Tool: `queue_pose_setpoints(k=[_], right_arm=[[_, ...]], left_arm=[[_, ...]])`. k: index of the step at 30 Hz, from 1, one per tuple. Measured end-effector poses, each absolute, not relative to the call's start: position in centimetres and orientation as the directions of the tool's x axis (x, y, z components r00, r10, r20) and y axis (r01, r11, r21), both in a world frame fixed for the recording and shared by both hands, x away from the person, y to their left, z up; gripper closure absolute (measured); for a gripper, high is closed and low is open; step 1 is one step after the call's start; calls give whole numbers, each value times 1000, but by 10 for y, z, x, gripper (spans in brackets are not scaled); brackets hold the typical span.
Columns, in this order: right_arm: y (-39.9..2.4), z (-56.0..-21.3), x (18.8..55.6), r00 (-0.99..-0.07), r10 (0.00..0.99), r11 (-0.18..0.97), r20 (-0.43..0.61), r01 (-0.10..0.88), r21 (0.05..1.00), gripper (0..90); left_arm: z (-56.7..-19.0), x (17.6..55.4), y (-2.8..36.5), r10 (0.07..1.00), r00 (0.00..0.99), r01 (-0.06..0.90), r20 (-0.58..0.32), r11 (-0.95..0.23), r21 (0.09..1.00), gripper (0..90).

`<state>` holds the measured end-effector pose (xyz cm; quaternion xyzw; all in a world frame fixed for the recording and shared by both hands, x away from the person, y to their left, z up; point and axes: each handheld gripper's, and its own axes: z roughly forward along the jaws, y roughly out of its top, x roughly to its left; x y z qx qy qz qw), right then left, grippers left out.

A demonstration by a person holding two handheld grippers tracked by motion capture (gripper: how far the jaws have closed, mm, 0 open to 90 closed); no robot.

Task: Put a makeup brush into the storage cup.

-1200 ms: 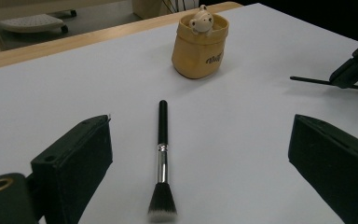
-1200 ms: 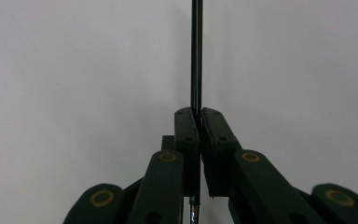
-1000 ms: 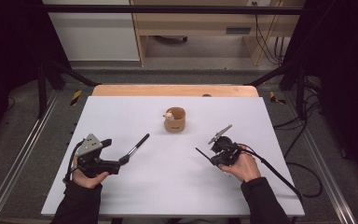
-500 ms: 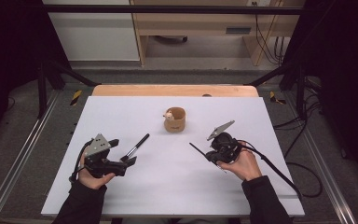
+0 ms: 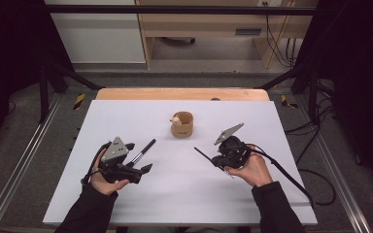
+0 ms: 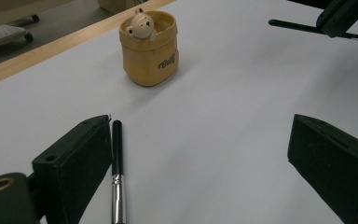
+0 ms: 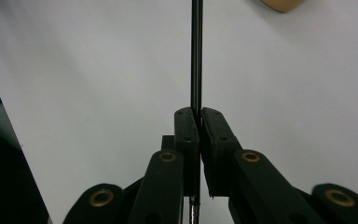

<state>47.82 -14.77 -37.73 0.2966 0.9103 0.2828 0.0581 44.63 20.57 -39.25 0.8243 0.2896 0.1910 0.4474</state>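
A tan cup [image 5: 182,125] with a small bear figure at its rim stands mid-table, also in the left gripper view as the cup [image 6: 150,46]. A black brush [image 5: 143,152] with a silver ferrule lies on the white table. My left gripper [image 5: 139,158] is open around it, and the brush [image 6: 116,163] lies just inside one jaw without being pressed. To the right, my right gripper [image 5: 218,159] is shut on a second thin black brush [image 5: 201,152], held off the table. Its jaws [image 7: 199,114] pinch the handle [image 7: 196,56], which runs straight ahead.
The white table top [image 5: 126,116] ends in a wooden strip [image 5: 182,93] at the far side. Dark frame posts stand at both far corners. A cable [image 5: 286,172] trails from the right gripper off the right edge.
My left gripper has slid right, bringing its open jaws around the lying brush. The right gripper, still holding its brush, has barely shifted.
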Motion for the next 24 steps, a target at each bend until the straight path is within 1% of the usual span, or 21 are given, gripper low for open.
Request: queue_pose_setpoints(k=[8, 17, 24], right_arm=[[-143, -376, 479, -831, 554, 680, 58, 491, 545, 857], [-136, -371, 477, -843, 535, 685, 50, 468, 559, 857], [-131, -368, 477, -857, 514, 706, 44, 452, 545, 856]], left_arm=[[-386, 449, 186, 606, 787, 276, 113, -510, 814, 57], [-382, 451, 170, 569, 810, 247, 138, -546, 801, 57], [-377, 452, 157, 526, 834, 212, 170, -588, 780, 61]])
